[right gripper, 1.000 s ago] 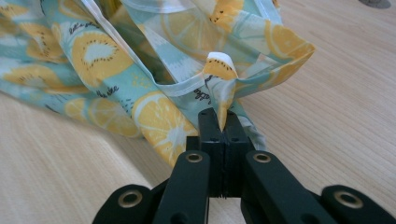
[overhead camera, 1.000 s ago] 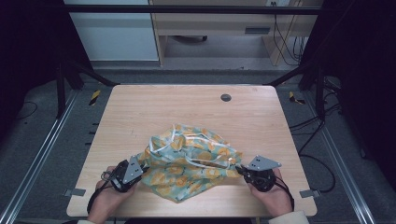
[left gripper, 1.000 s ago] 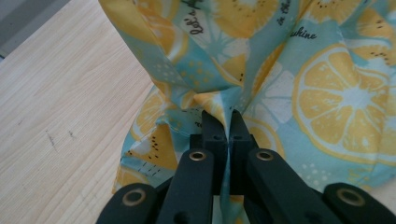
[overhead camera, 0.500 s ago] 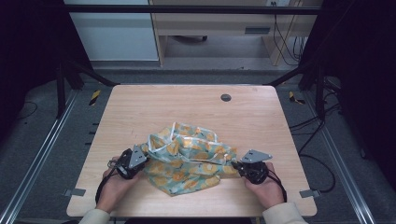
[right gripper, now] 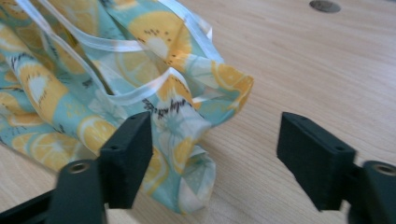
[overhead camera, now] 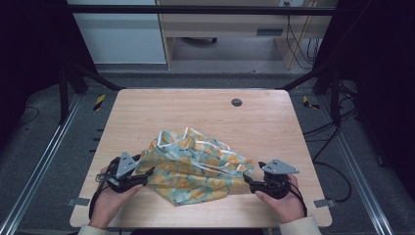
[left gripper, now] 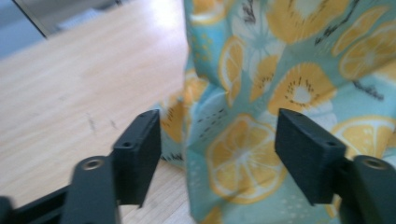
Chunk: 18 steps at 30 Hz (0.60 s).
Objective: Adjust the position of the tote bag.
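Both claws, clenched on the cloth earlier, have just opened: left claw (overhead camera: 143, 179) and right claw (overhead camera: 247, 182) released. Crumpled teal lemon-print cloth (overhead camera: 193, 166) now lies between them on the wooden counter (overhead camera: 195, 110).

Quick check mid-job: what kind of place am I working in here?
Probably a lab or recording workstation, not a home: a bare light wooden table with a cable grommet, metal frame rails beside it, and loose black cables behind.
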Each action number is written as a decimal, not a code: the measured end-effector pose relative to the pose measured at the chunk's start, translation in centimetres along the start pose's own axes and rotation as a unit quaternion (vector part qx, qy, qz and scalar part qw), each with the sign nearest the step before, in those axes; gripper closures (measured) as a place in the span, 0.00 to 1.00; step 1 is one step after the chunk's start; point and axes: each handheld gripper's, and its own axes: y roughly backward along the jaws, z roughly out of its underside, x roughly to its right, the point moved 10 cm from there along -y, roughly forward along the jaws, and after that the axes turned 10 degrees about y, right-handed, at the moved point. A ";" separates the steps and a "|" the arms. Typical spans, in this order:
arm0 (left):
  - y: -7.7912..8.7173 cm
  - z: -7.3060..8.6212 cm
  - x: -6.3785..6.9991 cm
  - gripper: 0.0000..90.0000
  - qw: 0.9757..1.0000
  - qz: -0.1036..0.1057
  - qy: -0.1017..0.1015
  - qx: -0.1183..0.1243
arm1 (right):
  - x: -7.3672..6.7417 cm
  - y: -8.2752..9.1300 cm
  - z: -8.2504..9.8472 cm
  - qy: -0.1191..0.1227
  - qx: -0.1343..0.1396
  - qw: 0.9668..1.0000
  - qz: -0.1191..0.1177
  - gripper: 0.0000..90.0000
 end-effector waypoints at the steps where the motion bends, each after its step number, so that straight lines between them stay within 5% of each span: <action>1: 0.7 -0.4 0.1 0.32 1.000 0.002 0.004 0.013 | 0.0 0.3 -0.1 0.002 0.005 1.000 0.003 0.24; 4: 2.3 -1.7 0.4 0.30 0.999 0.007 0.004 0.032 | -0.1 0.8 -0.8 -0.002 0.021 1.000 0.001 0.19; 8: 3.5 -4.7 2.2 0.30 0.998 0.038 0.000 0.047 | 0.2 1.1 -3.0 0.012 0.036 0.999 -0.008 0.22; 12: 2.6 -8.4 4.9 0.29 0.996 0.073 -0.027 0.031 | 0.9 0.3 -5.6 0.021 0.034 0.999 -0.020 0.32; 18: -0.5 -13.1 8.0 0.26 0.995 0.089 -0.043 0.025 | 1.2 -3.0 -7.7 0.017 0.012 0.998 -0.051 0.42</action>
